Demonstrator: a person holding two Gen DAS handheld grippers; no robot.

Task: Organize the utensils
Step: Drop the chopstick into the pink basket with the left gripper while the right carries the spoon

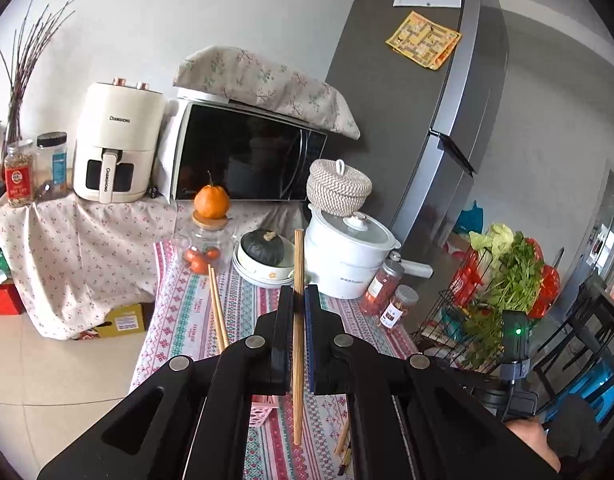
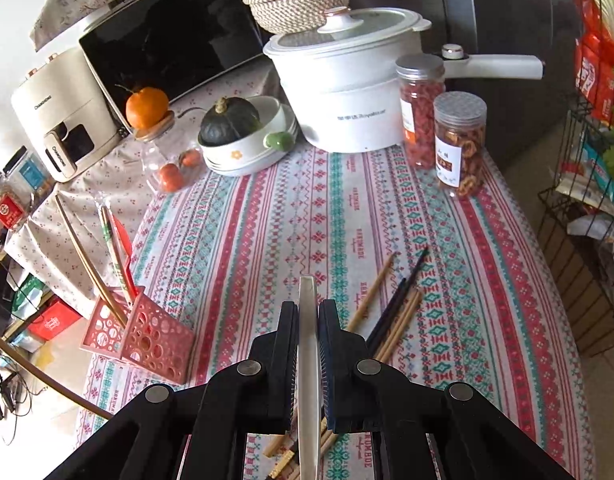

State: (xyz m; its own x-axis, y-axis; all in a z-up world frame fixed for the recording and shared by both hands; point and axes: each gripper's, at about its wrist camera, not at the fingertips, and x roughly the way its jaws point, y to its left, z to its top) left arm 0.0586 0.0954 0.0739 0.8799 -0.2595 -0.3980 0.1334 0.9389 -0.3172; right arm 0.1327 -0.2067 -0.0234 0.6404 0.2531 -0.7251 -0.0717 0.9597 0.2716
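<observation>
Pinching a round wooden chopstick (image 1: 298, 320), left hand-held gripper (image 1: 298, 300); right hand-held gripper (image 2: 308, 312) clamps a flat white utensil (image 2: 308, 360).

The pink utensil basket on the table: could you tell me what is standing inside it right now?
The pink basket holds a pair of wooden chopsticks, a wrapped pair and a red utensil, all leaning left. Their lower ends are hidden by its perforated walls.

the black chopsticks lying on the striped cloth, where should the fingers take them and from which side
Grip the black chopsticks near mid-length, coming from above with the fingers closing across their width. They lie flat on the striped tablecloth, pressed close against wooden chopsticks on one side, so a sideways approach looks blocked. Their far, thin tips stand clearer, a possible second choice.
</observation>
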